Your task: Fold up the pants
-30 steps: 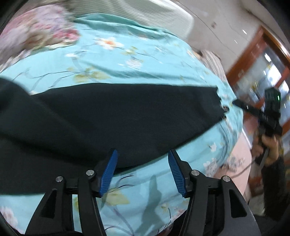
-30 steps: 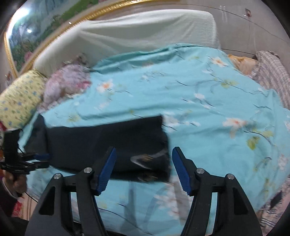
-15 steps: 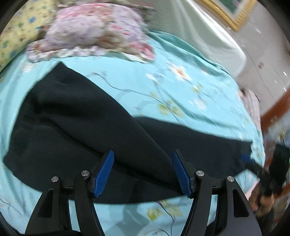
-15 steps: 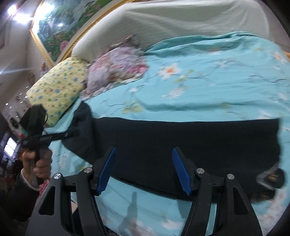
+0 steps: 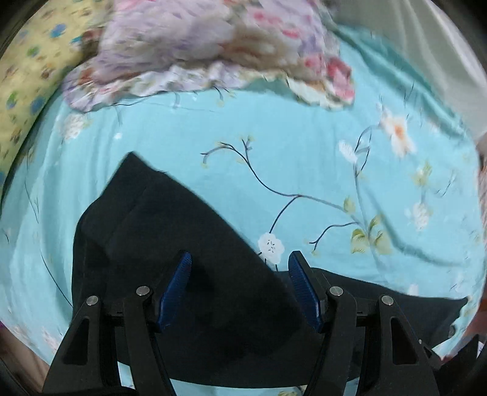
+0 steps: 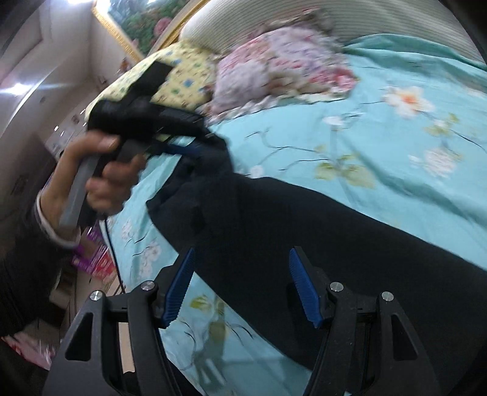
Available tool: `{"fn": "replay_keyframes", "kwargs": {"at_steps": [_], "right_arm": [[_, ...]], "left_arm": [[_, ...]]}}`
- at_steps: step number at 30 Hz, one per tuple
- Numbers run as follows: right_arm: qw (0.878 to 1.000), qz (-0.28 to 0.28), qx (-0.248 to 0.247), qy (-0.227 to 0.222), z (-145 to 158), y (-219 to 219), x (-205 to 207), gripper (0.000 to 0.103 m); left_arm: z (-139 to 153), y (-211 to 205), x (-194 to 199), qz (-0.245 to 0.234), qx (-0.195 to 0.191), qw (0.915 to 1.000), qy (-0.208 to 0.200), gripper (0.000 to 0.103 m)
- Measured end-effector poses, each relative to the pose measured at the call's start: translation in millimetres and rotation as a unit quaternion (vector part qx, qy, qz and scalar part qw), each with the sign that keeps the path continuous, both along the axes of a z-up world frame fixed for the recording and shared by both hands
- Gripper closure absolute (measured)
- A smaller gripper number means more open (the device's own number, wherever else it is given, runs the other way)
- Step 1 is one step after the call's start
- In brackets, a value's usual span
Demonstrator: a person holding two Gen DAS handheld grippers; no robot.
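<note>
The left gripper [image 5: 239, 284] points steeply down over the dark pants [image 5: 188, 243], its blue pads [image 5: 176, 284] spread apart with nothing pinched between them, the cloth lying below them rather than in their grasp; the right gripper [image 6: 240, 284] is likewise spread wide, its blue pads [image 6: 301, 286] standing free above the pants [image 6: 304, 243] and gripping nothing; the pants lie flat on the turquoise floral bedsheet [image 5: 274, 146], one broad end bunched in overlapping layers under the left gripper and a long dark length running off toward the lower right of that view; in the right wrist view the same garment stretches as a wide dark band across the sheet [image 6: 411, 146], and at its far end the person's left hand [image 6: 103, 173] holds the handle of the other gripper, whose tip sits just over the pants' edge; beyond the garment, near the head of the bed, lie a pink-and-lilac floral pillow [image 5: 219, 45] and beside it a yellow patterned pillow [image 5: 27, 79]; a striped pale headboard [image 6: 365, 21] rises behind them; a gold-framed painting [image 6: 143, 27] hangs above it.
</note>
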State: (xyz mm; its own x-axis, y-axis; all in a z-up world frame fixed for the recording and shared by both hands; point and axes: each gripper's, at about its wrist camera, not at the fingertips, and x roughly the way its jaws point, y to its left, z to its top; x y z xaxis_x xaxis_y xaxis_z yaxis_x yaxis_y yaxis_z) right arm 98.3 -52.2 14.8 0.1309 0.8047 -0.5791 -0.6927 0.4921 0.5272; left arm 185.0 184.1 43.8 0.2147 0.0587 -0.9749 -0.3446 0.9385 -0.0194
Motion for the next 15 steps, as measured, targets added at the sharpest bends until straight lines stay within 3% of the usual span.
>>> {"fn": "replay_keyframes", "kwargs": {"at_steps": [4,6,9,13,15], "right_arm": [[0.999,0.025,-0.018,0.009,-8,27,5,0.038],[0.999,0.034,-0.026,0.016,-14,36,7,0.038],[0.998,0.034,-0.042,0.017,-22,41,7,0.038],[0.997,0.058,-0.044,0.020,-30,49,5,0.089],[0.997,0.059,-0.043,0.006,-28,46,2,0.094]], "left_arm": [[-20,-10,4,-0.018,0.034,0.9986,0.037,0.048],[-27,-9,-1,-0.021,0.032,0.9986,0.037,0.068],[-27,-8,-13,-0.023,0.029,0.9991,0.018,0.088],[-11,-2,-44,-0.015,0.019,0.9992,-0.031,0.096],[1,1,-66,-0.004,0.007,0.9977,-0.067,0.098]]}}
